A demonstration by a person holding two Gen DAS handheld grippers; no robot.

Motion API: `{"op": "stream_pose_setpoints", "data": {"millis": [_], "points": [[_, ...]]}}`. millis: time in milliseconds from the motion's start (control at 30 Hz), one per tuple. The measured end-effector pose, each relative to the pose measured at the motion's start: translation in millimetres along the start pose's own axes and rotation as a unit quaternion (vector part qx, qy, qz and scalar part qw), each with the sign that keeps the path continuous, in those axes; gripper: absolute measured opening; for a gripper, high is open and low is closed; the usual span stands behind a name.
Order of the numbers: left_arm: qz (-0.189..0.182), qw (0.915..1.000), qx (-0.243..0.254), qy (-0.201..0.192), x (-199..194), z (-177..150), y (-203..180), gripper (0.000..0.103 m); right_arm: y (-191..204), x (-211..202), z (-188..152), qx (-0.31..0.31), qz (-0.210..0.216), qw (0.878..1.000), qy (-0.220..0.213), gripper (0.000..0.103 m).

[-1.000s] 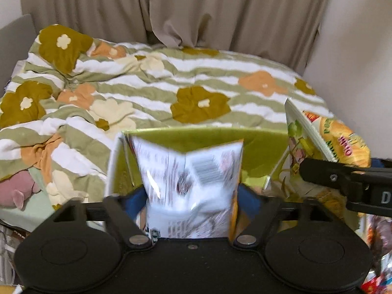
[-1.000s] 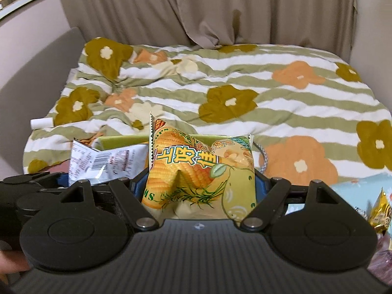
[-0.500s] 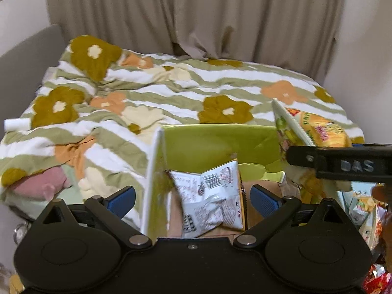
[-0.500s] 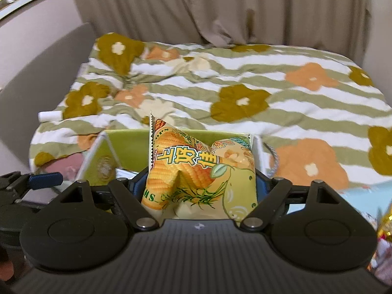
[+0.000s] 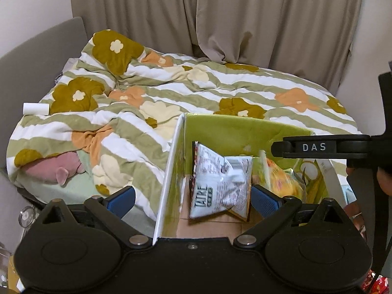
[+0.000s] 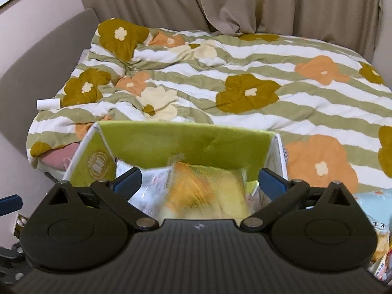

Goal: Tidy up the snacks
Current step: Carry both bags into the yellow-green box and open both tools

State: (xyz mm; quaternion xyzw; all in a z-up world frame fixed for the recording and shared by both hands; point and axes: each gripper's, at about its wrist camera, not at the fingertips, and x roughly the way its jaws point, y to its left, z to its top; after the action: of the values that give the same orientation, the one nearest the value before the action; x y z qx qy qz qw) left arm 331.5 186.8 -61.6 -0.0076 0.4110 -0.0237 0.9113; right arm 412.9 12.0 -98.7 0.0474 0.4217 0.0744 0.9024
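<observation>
One green box (image 5: 235, 132) stands at the bed's (image 6: 245, 73) edge, below both my grippers. My left gripper (image 5: 193, 199) is wide and empty; one white bag (image 5: 218, 183) lies in the box between its fingers, touching neither. My right gripper (image 6: 199, 180) has just opened wide; one blurred yellow bag (image 6: 208, 191) is between its fingers, inside the box.
</observation>
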Motion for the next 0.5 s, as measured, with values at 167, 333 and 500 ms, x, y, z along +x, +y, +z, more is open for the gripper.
{"op": "stream_pose_setpoints", "data": {"millis": [167, 333, 500], "points": [[-0.003, 1.0, -0.001, 0.001, -2.4, -4.5, 0.4, 0.102, -6.0, -11.0, -8.7, 0.011, 0.004, 1.0, -0.022, 0.103], [-0.009, 0.9999, 0.001, -0.012, -15.4, -3.9, 0.4, 0.102, 0.3, -30.5, -6.1, 0.003, 0.003, 0.999, -0.035, 0.103], [-0.018, 0.9993, 0.006, -0.032, -35.7, -0.8, 0.7, 0.102, 7.3, -60.8, -6.6, 0.0, 0.004, 0.999, -0.043, 0.103]]}}
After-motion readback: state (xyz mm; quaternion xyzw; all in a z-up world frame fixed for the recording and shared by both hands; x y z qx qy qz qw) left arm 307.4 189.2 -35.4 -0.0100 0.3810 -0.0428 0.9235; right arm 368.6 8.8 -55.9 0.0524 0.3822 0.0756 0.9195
